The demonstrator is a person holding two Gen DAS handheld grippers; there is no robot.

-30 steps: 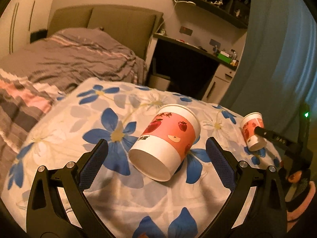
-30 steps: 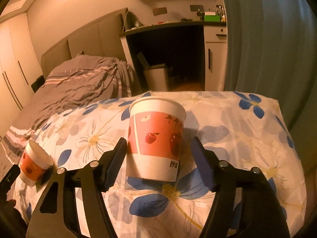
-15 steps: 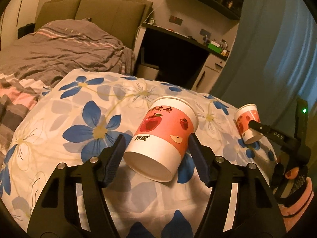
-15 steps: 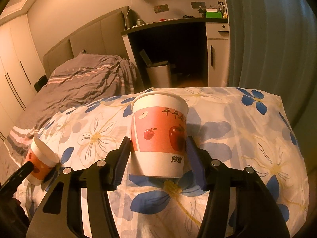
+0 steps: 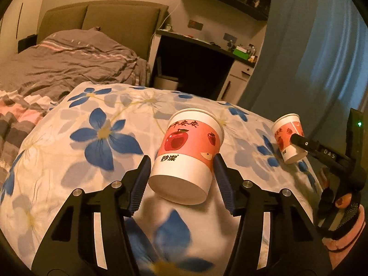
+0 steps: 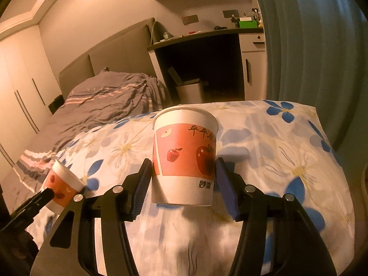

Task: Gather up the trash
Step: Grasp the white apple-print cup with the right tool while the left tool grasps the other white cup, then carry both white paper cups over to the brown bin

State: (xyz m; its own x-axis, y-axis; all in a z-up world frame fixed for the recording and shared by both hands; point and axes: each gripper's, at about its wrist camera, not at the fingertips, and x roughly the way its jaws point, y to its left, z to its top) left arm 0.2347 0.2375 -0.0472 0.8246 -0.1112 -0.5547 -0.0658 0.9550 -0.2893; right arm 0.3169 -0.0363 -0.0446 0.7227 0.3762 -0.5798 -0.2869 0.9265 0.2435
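Two paper cups, white with a pink band and red apples. My left gripper [image 5: 181, 179] is shut on one cup [image 5: 188, 154] and holds it tilted, lifted off the flowered cloth [image 5: 92, 138]. My right gripper [image 6: 182, 184] is shut on the other cup [image 6: 184, 158] and holds it upright above the cloth. Each wrist view shows the other gripper with its cup: the right one in the left wrist view [image 5: 288, 140], the left one in the right wrist view [image 6: 62, 186].
The cloth with blue flowers [image 6: 287, 161] covers a raised surface. A bed with a grey duvet [image 5: 64, 62] lies behind it. A white bin [image 6: 188, 90] stands under the dark desk [image 5: 202, 46]. A blue curtain [image 5: 317, 53] hangs on the right.
Both grippers closed onto their cups. The left cup went from lying on the cloth to lifted and more upright. The right cup rose slightly off the cloth.
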